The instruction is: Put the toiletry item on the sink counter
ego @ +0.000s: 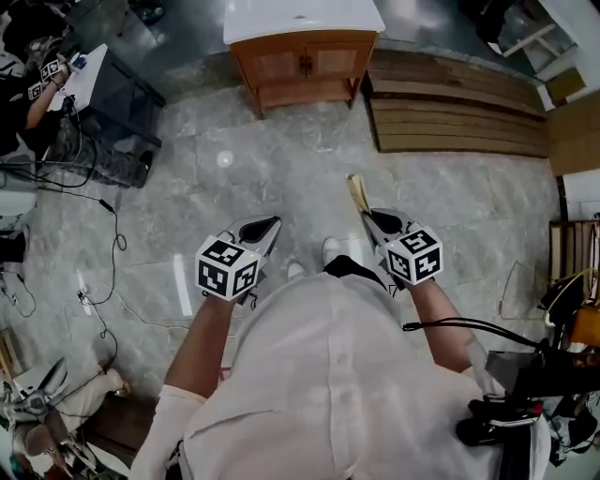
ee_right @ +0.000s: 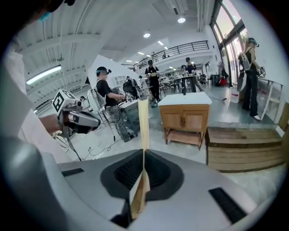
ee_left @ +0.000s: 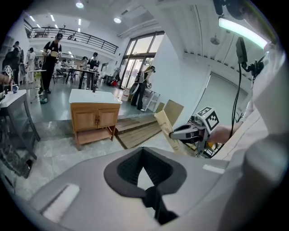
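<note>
The toiletry item is a long thin beige box [ego: 356, 192]. My right gripper [ego: 367, 214] is shut on its lower end, and it sticks up and forward between the pads [ee_right: 143, 122]. The left gripper view shows the same box [ee_left: 166, 128] leaning out of the right gripper [ee_left: 174, 134]. My left gripper [ego: 272, 223] is held level beside the right one, its jaws together with nothing between them; it also shows in the right gripper view [ee_right: 95, 122]. The wooden sink cabinet with a white counter [ego: 303, 17] stands several steps ahead [ee_left: 94, 96] [ee_right: 185, 99].
A stack of wooden planks [ego: 455, 117] lies right of the cabinet. A dark wire rack [ego: 112, 122] and cables [ego: 103, 272] are on the grey tile floor at the left. Stands and gear [ego: 525, 394] crowd my right side. Several people stand far behind the cabinet.
</note>
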A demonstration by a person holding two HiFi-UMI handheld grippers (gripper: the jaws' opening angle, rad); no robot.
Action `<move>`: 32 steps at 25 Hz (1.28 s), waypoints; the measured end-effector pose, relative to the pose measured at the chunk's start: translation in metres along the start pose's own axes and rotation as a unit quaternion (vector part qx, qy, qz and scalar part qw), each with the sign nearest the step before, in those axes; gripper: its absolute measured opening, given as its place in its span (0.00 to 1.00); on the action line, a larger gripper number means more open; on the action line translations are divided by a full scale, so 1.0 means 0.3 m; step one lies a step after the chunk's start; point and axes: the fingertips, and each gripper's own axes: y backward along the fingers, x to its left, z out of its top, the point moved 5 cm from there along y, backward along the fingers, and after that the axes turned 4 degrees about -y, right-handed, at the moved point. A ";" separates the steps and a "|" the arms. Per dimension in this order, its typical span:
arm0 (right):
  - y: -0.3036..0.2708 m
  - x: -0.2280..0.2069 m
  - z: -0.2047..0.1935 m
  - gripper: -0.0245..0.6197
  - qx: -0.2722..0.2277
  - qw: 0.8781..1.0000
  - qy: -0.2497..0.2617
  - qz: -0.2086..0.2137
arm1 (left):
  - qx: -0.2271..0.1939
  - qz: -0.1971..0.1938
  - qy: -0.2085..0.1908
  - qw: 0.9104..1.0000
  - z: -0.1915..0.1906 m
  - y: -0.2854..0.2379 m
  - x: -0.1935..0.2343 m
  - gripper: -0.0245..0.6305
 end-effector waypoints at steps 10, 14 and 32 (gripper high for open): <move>-0.082 -0.260 0.180 0.06 -0.025 0.997 -0.036 0.060 | -0.015 0.016 0.024 0.999 0.237 -0.187 0.035 0.05; -0.128 -0.364 0.252 0.06 -0.029 0.997 -0.036 0.056 | -0.023 0.007 0.011 1.000 0.342 -0.281 0.061 0.05; -0.530 -0.713 0.750 0.06 -0.038 0.992 -0.096 -0.074 | -0.010 -0.090 -0.044 0.995 0.793 -0.562 0.778 0.04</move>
